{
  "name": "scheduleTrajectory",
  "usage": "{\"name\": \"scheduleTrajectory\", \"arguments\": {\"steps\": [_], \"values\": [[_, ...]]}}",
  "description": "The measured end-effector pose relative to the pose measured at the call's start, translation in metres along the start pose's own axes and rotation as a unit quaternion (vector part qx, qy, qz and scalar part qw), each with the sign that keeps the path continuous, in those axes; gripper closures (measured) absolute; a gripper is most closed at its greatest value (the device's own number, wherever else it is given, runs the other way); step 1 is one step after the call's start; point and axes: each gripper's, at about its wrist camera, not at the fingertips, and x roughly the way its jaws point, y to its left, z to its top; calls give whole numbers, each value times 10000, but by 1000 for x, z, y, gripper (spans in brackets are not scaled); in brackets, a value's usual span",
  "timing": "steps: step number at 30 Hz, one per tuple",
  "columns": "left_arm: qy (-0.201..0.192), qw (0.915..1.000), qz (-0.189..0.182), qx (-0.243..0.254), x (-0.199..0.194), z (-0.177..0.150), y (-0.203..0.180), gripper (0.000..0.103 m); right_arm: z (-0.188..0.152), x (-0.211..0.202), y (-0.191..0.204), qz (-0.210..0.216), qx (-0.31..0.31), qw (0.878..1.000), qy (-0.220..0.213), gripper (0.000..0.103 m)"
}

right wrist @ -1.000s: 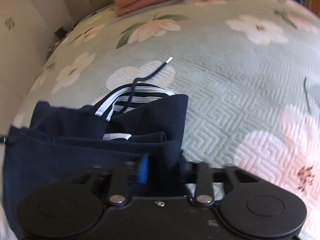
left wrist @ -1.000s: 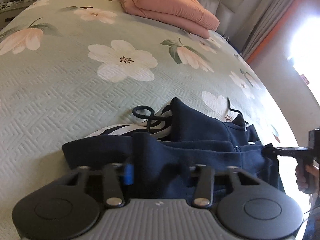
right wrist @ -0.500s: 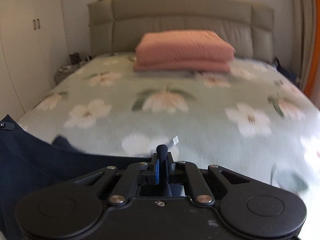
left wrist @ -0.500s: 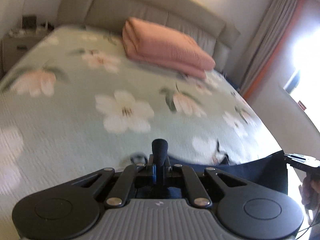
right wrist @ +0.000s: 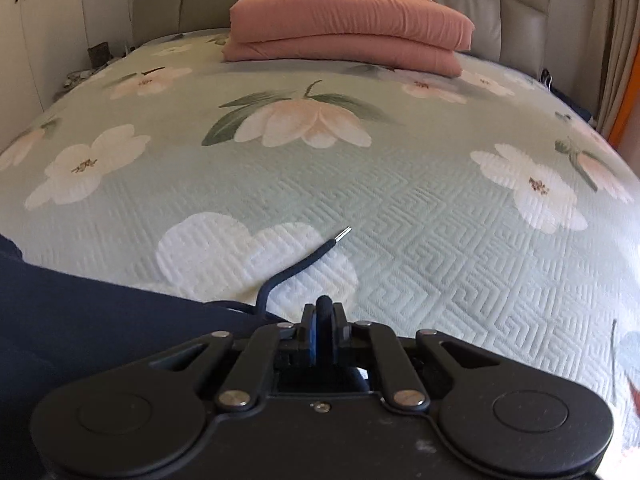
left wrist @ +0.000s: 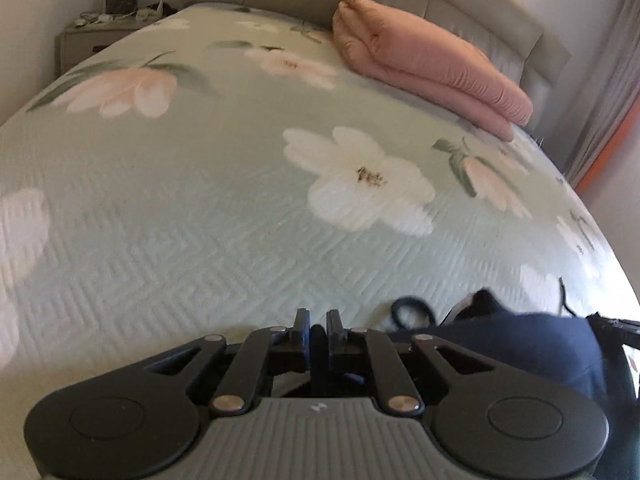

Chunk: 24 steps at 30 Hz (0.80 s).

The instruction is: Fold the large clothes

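A navy blue garment (left wrist: 520,344) with a drawstring hangs stretched between my two grippers just above the near edge of the bed. My left gripper (left wrist: 318,326) is shut on a pinched fold of its navy fabric. My right gripper (right wrist: 324,314) is shut on another fold of the same garment (right wrist: 80,320), which spreads to its left. A dark drawstring with a metal tip (right wrist: 308,258) lies on the quilt ahead of the right gripper. A looped cord (left wrist: 412,312) lies beside the garment in the left wrist view. The right gripper (left wrist: 616,326) shows at the far right edge there.
The bed carries a pale green quilt with large flowers (right wrist: 400,208). A folded pink duvet (right wrist: 348,28) lies at the headboard. A bedside table (left wrist: 100,32) with small items stands at the far left. Curtains (left wrist: 604,120) hang on the right.
Both grippers closed on the garment, lifted it off the quilt and have now come lower and forward. The garment went from a bunched heap to a sheet stretched between them.
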Motion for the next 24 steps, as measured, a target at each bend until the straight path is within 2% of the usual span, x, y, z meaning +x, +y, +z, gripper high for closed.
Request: {"name": "scheduleTrajectory", "arguments": {"steps": [1, 2, 3, 6, 8, 10, 11, 14, 17, 19, 21, 22, 23, 24], "values": [[-28, 10000, 28, -10, -2, -1, 1, 91, 1, -1, 0, -52, -57, 10000, 16, 92], [-73, 9999, 62, -33, -7, 0, 3, 91, 3, -3, 0, -69, -72, 9999, 42, 80], [-145, 9998, 100, -54, -15, 2, 4, 91, 6, -8, -2, -76, -46, 9999, 48, 74], [-468, 9984, 294, 68, -46, 10, 2, 91, 15, -43, -7, -33, 21, 9998, -197, 69], [-704, 9967, 333, 247, -75, 14, -9, 91, 17, -75, -3, -88, -95, 9994, -334, 54], [-789, 9958, 188, 422, -99, 14, -29, 90, 13, -109, 7, 17, -299, 9988, -396, 54], [-754, 9959, 2, 497, -111, 10, -41, 88, 9, -122, 14, 151, -369, 9986, -335, 54], [-441, 9951, -507, 726, -125, -13, -79, 87, -10, -149, 44, 681, -534, 9962, -40, 57], [-44, 9929, -747, 921, -119, -52, -108, 87, -34, -146, 75, 1073, -413, 9928, 341, 63], [198, 9925, -656, 1013, -104, -79, -116, 85, -53, -127, 94, 961, -492, 9927, 534, 64], [342, 9940, -197, 1020, -90, -103, -109, 86, -68, -105, 99, 665, -505, 9941, 690, 66], [372, 9961, -136, 783, -87, -112, -95, 89, -75, -95, 93, 558, -359, 9948, 775, 71], [380, 9979, -179, 501, -87, -119, -79, 97, -78, -91, 82, 590, -85, 9953, 757, 71], [418, 9986, -214, 229, -89, -122, -68, 99, -77, -91, 68, 669, 287, 9941, 804, 74]]}}
